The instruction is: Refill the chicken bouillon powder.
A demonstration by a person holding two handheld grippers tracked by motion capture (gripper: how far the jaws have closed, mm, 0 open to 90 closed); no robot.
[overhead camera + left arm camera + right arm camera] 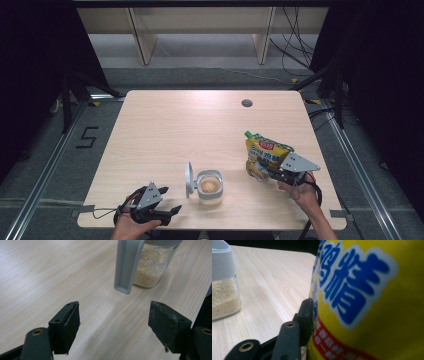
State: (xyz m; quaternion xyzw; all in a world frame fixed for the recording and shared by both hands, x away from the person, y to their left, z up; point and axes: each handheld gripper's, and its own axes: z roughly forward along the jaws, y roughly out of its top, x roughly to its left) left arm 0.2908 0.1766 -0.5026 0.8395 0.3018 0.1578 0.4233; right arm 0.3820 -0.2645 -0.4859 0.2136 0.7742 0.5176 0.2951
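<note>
Plenty of bare table (165, 125) toward the far edge, so room to move. Right gripper (264, 170) pinches the yellow pouch (265, 155) upright near the right edge, probably for pouring. Jar (210, 187), lid (189, 179) flipped open, sits by the near edge; left gripper (172, 210) rests spread at the near-left corner.

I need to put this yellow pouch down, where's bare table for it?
Free: the far half of the table, and the left side beyond the open jar. Crowded: the near edge, between jar, pouch and both hand-held grippers.
</note>
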